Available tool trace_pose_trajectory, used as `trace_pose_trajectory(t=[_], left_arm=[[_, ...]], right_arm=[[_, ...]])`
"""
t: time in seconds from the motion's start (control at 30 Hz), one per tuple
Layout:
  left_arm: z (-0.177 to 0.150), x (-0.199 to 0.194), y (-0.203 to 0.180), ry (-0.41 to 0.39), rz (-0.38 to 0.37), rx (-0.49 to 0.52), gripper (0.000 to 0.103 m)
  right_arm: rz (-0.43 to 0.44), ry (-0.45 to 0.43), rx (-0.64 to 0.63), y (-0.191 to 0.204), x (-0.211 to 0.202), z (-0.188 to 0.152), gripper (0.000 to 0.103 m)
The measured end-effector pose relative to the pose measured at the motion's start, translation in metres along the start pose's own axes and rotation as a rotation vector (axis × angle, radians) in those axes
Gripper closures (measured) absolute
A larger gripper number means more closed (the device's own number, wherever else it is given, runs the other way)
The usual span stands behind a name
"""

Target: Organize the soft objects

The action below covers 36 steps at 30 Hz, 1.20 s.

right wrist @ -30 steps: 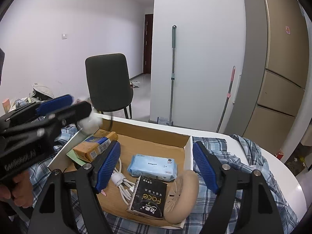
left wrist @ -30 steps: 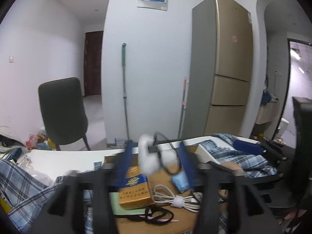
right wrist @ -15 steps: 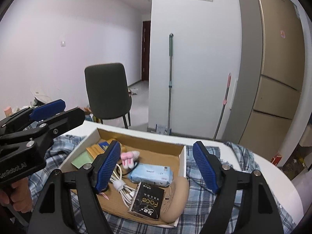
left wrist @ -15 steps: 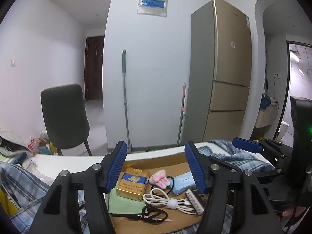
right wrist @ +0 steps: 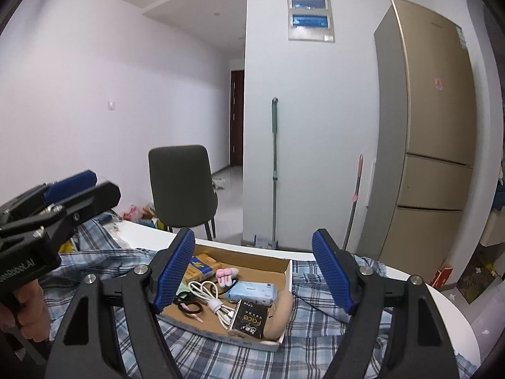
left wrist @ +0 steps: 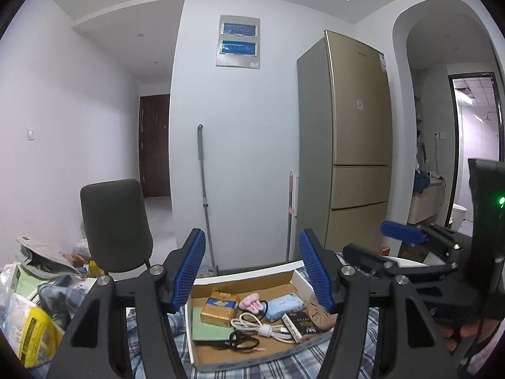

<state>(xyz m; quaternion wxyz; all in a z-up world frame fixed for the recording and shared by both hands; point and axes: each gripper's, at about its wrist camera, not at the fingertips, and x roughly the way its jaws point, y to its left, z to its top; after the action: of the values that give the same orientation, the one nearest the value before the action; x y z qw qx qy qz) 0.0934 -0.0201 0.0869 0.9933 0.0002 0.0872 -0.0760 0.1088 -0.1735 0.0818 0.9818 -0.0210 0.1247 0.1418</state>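
On the checked cloth (right wrist: pixel 132 265) lies a shallow cardboard box (right wrist: pixel 286 271), and the soft things are inside it. Near its far wall lies a small pink plush piece (right wrist: pixel 226 274), just beside a yellow pack (left wrist: pixel 220 306). A blue tissue pack (right wrist: pixel 252 290) is to the right of the plush piece, and a tan round cushion (right wrist: pixel 280 312) leans at the right wall. The left gripper (left wrist: pixel 252 268) and the right gripper (right wrist: pixel 252 271) both have their jaws apart, holding nothing, above the near side of the box.
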Motion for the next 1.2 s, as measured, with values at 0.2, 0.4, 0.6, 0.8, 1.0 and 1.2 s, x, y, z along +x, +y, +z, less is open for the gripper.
trace_pose_trajectory(t=[0.2, 0.4, 0.6, 0.8, 1.0, 1.2], left_arm=[[-0.015, -0.035, 0.0, 0.0, 0.009, 0.01, 0.039], [-0.036, -0.054, -0.001, 0.005, 0.025, 0.016, 0.039], [-0.06, -0.059, 0.006, 0.019, 0.032, -0.004, 0.039], [-0.079, -0.059, 0.017, 0.012, 0.062, -0.04, 0.039], [-0.095, -0.055, 0.017, 0.011, 0.086, -0.013, 0.036], [-0.096, -0.059, 0.016, -0.023, 0.092, -0.012, 0.0]], right_arm=[[0.008, -0.021, 0.0, 0.005, -0.032, -0.008, 0.027], [0.014, -0.038, 0.004, 0.011, -0.05, -0.022, 0.027], [0.024, -0.033, 0.002, 0.017, -0.047, -0.047, 0.027], [0.008, -0.056, -0.006, 0.017, -0.037, -0.078, 0.027], [0.007, -0.047, -0.002, 0.013, -0.032, -0.088, 0.011], [0.008, -0.078, 0.008, 0.01, -0.038, -0.089, 0.0]])
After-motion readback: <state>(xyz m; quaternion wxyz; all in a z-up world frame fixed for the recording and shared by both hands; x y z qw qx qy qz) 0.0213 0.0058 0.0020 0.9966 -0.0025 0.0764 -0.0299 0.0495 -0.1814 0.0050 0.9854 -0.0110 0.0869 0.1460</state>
